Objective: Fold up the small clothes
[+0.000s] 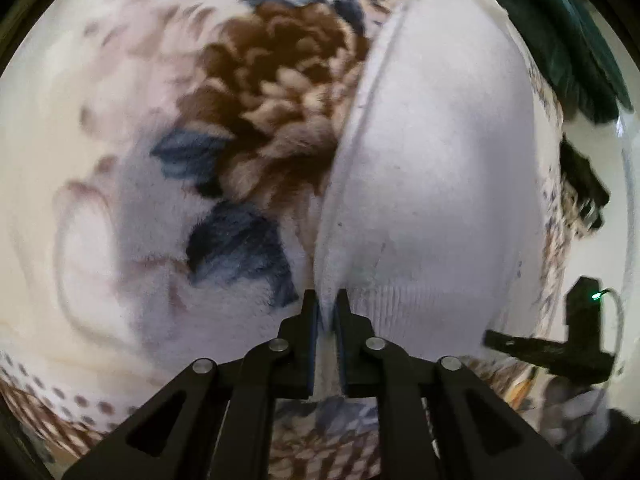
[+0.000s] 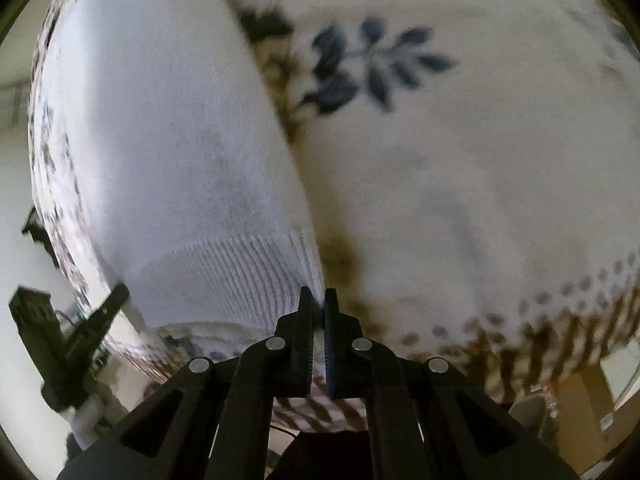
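The left tongs (image 1: pixel 325 300) sit nearest the lens, their black fingers drawn almost together and pinching the left corner of the ribbed hem of a white knitted garment (image 1: pixel 432 168), a thin fold of the cloth standing up between the pads. The right tongs (image 2: pixel 316 300) are likewise closed, nipping the right corner of the same ribbed hem (image 2: pixel 224 272), with a sliver of white fabric caught between the toothed pads. From both pairs of tongs the garment stretches away flat, its long side seam running ahead of the left tongs and its other edge ahead of the right ones. It lies on a plush floral blanket (image 1: pixel 120 208), cream with a big brown flower (image 1: pixel 280 104) just left of the left tongs and dark blue leaves (image 2: pixel 372 64) ahead and right of the right tongs. A dotted and brown-striped border (image 2: pixel 560 312) runs along the blanket's near edge. Far right of the left tongs a dark green cloth (image 1: pixel 568 48) lies at the blanket's edge; what it is cannot be told
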A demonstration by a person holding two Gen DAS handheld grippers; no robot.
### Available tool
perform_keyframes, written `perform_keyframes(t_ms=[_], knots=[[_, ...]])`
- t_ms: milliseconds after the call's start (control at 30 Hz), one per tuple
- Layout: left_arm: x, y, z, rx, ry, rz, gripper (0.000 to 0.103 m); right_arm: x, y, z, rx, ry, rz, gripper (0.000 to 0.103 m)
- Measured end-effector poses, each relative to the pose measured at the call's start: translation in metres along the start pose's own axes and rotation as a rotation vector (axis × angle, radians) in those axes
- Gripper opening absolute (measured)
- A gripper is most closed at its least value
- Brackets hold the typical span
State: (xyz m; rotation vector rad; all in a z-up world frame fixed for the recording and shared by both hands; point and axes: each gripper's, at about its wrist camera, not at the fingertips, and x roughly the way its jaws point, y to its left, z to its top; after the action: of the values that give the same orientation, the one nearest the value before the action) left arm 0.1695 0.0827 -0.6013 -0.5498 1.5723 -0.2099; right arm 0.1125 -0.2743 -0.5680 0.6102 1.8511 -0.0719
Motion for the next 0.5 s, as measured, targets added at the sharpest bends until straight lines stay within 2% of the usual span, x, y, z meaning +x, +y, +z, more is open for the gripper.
perform_keyframes(t_ms=[33,67,100,133,167,200,267,400,500], knots=[[-0.002,0.003,0.000,-0.024,0.005,-0.039,0.010,0.005,0.006,0.003,-0.040,0.002,-0.018,0.005],[-0.008,0.006,-0.001,-0.042,-0.001,-0.072,0.018,0.010,0.008,0.006,-0.054,0.032,0.004,0.007],[-0.014,0.010,-0.003,-0.049,-0.011,-0.084,0.034,0.012,0.008,0.008,-0.048,0.065,0.041,0.011],[-0.018,0.013,-0.005,-0.051,-0.026,-0.103,0.043,0.013,0.006,0.010,-0.039,0.088,0.073,0.015],[-0.021,0.017,-0.005,-0.053,-0.037,-0.134,0.058,0.010,0.003,0.010,-0.035,0.098,0.110,0.031],[-0.021,0.021,-0.004,-0.068,-0.042,-0.149,0.063,0.006,0.003,0.011,-0.035,0.089,0.128,0.053],[-0.011,0.031,-0.001,-0.102,-0.031,-0.199,0.063,-0.003,-0.004,0.011,-0.028,0.052,0.155,0.065],[0.020,0.029,0.002,-0.101,0.017,-0.283,0.063,0.012,-0.017,0.019,-0.003,0.047,0.244,0.065],[0.033,0.013,0.004,-0.052,0.027,-0.292,0.063,0.031,-0.022,0.025,0.034,0.055,0.328,0.067]])
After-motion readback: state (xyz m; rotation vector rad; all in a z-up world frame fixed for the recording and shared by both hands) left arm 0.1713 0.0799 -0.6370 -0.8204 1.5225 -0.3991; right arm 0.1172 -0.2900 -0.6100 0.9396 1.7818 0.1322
